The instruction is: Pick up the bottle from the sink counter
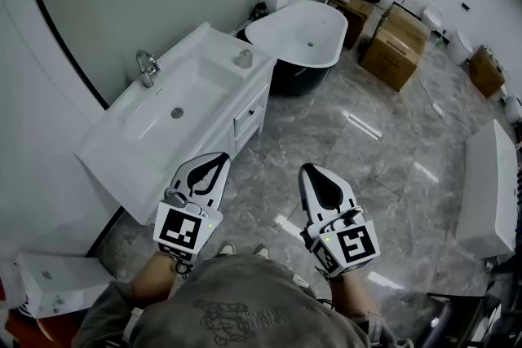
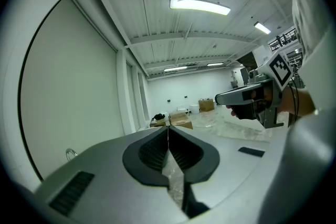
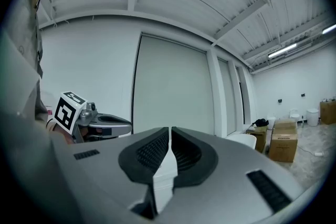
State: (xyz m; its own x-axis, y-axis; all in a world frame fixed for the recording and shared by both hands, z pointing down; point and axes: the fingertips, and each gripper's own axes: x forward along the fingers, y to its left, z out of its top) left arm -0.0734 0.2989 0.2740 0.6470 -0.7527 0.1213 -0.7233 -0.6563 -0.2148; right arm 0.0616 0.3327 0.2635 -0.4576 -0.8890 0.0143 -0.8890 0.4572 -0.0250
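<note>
The bottle (image 1: 244, 58) is small and grey, and it sits on the far right end of the long white sink counter (image 1: 122, 151), beside the sink bowl. It looks like it stands straight up, but it is too small to be sure.

The shiny grey stone floor (image 1: 383, 151) fills most of the room. The counter runs along the wall on the left. Past its far end stands a big white bathtub (image 1: 298, 33), and behind that are brown cardboard boxes (image 1: 395, 45). A silver tap (image 1: 147, 67) sits at the back of the sink.

The left gripper (image 1: 220, 158) is white and black and hangs just beside the front edge of the counter. Its jaws are pressed together with nothing in them. The right gripper (image 1: 309, 169) hangs out over the floor, and its jaws are pressed together and empty too.

The bottle is ahead of both grippers and well apart from them. It lies a little to the right of where the left gripper points. The left gripper is nearer, so I think it should reach. Its jaws would need to spread wide first, then go forward along the counter to either side of the bottle.
</note>
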